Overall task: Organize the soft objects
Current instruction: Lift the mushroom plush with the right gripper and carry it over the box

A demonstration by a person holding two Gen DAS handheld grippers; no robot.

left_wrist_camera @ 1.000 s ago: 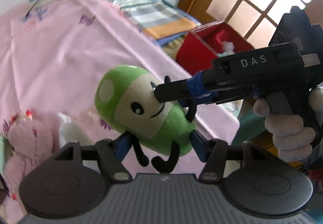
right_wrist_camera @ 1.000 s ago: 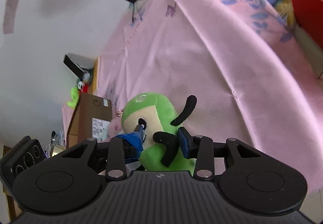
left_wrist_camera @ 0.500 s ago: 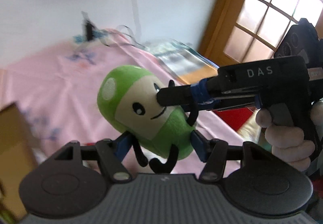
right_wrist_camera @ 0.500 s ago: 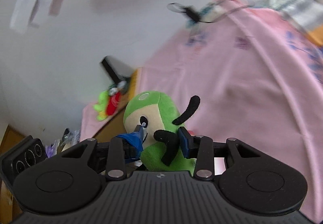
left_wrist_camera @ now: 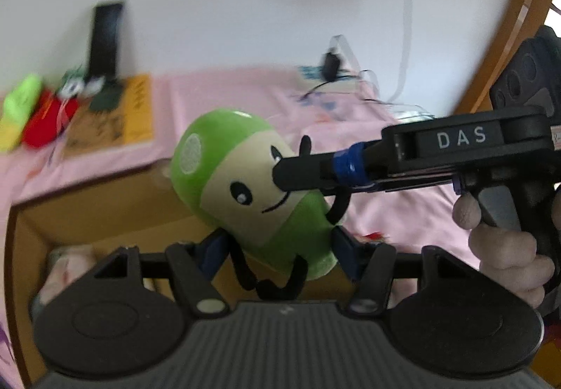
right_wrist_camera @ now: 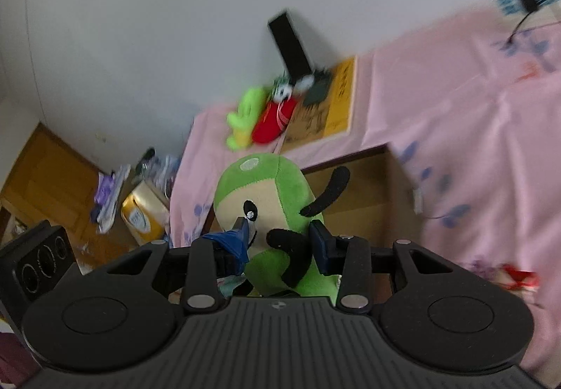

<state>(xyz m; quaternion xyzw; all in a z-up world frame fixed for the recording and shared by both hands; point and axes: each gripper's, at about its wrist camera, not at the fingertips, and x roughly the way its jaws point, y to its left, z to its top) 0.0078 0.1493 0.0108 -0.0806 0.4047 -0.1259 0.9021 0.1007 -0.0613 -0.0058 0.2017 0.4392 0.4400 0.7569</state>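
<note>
A green mushroom plush [left_wrist_camera: 245, 192] with a cream face and black limbs is held in the air by both grippers. My left gripper [left_wrist_camera: 277, 248] is shut on its lower body. My right gripper [right_wrist_camera: 280, 238] is shut on its upper body and shows from the side in the left wrist view [left_wrist_camera: 298, 171]. The plush [right_wrist_camera: 266, 199] hangs over an open cardboard box [left_wrist_camera: 105, 213]. A pale pink plush [left_wrist_camera: 66, 266] lies inside the box at lower left.
A pink bedsheet [right_wrist_camera: 473, 129] covers the bed. A lime green toy [right_wrist_camera: 245, 115], a red toy [right_wrist_camera: 277, 119] and a yellow book [right_wrist_camera: 333, 101] lie by the wall. A black charger with cable [left_wrist_camera: 331, 63] lies further back. Clutter [right_wrist_camera: 140, 199] sits on the floor left.
Both grippers have swung left with the green plush, from over the pink bed to over the open cardboard box. The grip on the plush is unchanged.
</note>
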